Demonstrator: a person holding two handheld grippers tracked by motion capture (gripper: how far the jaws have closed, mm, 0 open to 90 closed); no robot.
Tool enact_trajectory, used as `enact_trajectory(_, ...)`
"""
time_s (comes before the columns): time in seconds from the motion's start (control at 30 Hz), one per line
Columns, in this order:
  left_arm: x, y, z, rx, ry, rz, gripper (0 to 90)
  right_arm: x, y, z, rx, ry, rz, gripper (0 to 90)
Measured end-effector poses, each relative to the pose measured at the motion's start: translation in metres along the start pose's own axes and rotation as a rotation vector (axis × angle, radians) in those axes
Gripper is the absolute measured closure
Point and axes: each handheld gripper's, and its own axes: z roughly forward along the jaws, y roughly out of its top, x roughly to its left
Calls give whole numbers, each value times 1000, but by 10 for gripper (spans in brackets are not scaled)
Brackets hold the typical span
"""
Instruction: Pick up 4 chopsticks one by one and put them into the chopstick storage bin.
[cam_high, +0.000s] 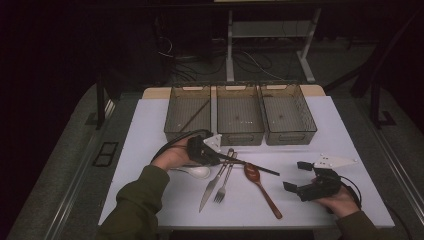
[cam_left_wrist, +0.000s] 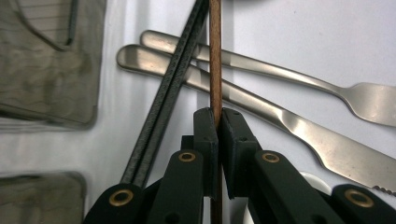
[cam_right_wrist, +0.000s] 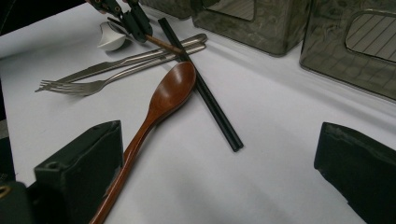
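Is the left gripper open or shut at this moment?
Shut. The left gripper has both black pads pressed on a thin brown stick lying over the knife.

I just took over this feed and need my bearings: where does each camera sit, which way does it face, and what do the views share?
High view: above the person's side, looking forward and down on the table and three bins; forearms, left gripper and right gripper show.
Left gripper view: rides the left gripper, looking along shut jaws at a brown stick across knife and fork.
Right gripper view: rides the right gripper, open jaws, facing the wooden spoon and black chopsticks.
Shared: knife, fork and chopsticks appear in all three.
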Motion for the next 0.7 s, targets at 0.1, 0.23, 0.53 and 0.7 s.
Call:
enact_trajectory(0.1,0,0,-4,-11,11,-8,839,0,0,0,0,0,0,10)
enact_trajectory(0.23,1,0,-9,-25,30,-22,839,0,0,0,0,-1,0,10)
enact_trajectory(0.53,1,0,-22,-54,59,-109,839,0,-4,0,-17,11,23,10)
enact_trajectory(0.7,3,-1,-31,-90,76,-155,839,-1,-8,4,5,16,8,10)
